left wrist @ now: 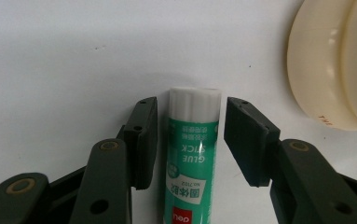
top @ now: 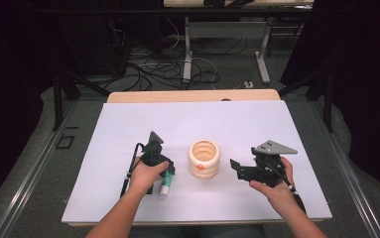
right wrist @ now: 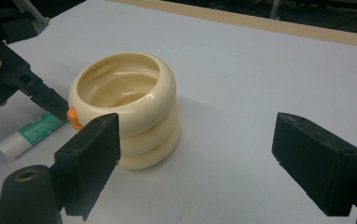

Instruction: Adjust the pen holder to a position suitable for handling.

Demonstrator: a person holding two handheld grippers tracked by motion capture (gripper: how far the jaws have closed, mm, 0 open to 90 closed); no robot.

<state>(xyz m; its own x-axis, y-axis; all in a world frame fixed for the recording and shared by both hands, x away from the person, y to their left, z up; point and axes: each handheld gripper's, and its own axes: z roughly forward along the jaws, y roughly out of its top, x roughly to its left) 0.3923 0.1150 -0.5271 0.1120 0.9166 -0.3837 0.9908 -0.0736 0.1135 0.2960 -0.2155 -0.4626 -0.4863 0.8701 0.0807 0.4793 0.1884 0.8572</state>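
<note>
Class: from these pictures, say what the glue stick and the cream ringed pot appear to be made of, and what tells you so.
Glue stick: probably plastic; a matte, finely ribbed white cap above a glossy green printed label.
Cream ringed pot: likely moulded plastic, smooth and semi-glossy; soft highlights run along its three stacked rings, and a fine seam crosses the top ring.

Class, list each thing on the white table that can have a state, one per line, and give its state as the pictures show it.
Green-and-white glue stick: lying flat on the table, white cap on, between the left gripper's jaws.
Cream ribbed plastic cup: upright, open at the top, nothing visible inside.
Left gripper: jaws on either side of the glue stick, narrow gaps visible, not yet pressing.
Right gripper: jaws wide open, holding nothing, pointed at the cup.
</note>
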